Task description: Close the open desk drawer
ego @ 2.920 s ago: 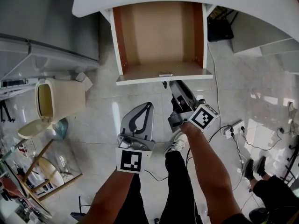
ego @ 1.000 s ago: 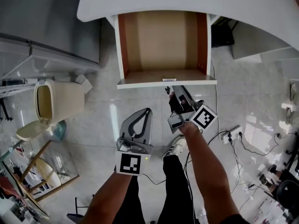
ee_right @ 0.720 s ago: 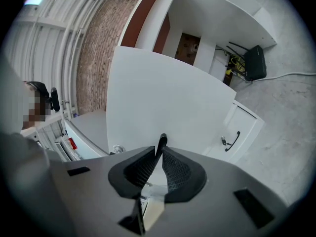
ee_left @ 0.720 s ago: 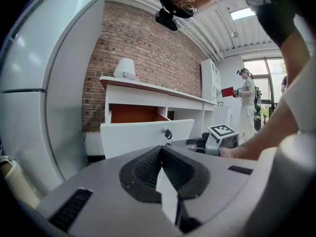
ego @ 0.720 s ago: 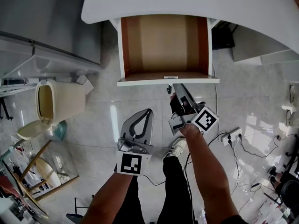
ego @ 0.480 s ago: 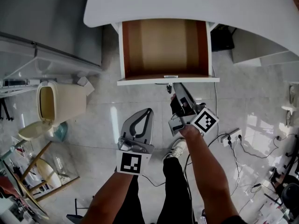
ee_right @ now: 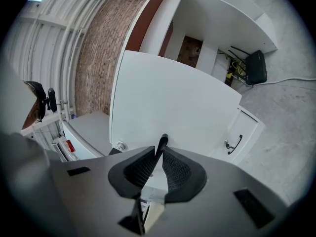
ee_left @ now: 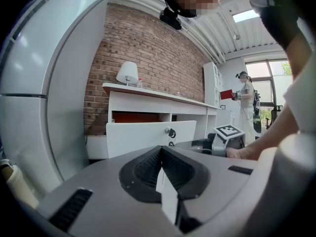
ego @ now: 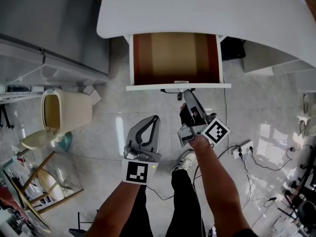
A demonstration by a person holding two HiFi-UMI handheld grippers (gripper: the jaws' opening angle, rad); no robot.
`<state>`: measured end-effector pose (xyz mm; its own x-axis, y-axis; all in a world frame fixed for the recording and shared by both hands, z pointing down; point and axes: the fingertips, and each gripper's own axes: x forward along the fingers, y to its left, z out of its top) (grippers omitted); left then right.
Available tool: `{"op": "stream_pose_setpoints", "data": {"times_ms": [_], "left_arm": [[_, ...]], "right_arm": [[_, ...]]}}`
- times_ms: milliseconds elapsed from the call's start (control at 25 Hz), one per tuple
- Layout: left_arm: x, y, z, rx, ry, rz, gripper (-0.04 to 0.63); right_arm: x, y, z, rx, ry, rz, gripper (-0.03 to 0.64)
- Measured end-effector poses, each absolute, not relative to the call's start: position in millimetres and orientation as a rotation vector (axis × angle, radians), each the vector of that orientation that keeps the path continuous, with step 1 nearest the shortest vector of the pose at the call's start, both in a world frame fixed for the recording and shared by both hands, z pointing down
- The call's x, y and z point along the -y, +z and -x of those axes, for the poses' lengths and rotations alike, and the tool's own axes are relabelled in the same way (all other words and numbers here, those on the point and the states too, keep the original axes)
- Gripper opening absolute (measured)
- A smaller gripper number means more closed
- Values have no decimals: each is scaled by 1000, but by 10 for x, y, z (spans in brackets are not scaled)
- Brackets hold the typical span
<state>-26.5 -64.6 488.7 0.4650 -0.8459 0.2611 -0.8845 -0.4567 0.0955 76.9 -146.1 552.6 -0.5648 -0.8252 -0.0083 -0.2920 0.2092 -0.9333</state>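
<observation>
The desk drawer has a white front and a brown inside, and it juts out from under the white desk top. My right gripper points level at the front, shut on the black drawer handle. In the right gripper view the handle sits pinched between the jaw tips of the right gripper. My left gripper hangs lower left of the front, shut with nothing in it. The left gripper looks at the drawer front and its round lock.
A cream bin stands on the tile floor at left, beside a grey cabinet. A power strip with cables lies at right. A black box sits under the desk. The person's legs and shoe are below the grippers.
The drawer has slid farther in under the desk top, so less of its brown inside shows. My right gripper followed it with the handle in its jaws. The left gripper rose slightly.
</observation>
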Motion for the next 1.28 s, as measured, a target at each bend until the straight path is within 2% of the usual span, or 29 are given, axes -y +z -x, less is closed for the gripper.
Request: {"op": "stream_pose_setpoints", "data": {"times_ms": [1280], "left_arm": [[951, 4798, 348, 1511, 235, -2497, 6]], "right_arm": [[1690, 5372, -735, -1914, -1297, 1022, 63]]}}
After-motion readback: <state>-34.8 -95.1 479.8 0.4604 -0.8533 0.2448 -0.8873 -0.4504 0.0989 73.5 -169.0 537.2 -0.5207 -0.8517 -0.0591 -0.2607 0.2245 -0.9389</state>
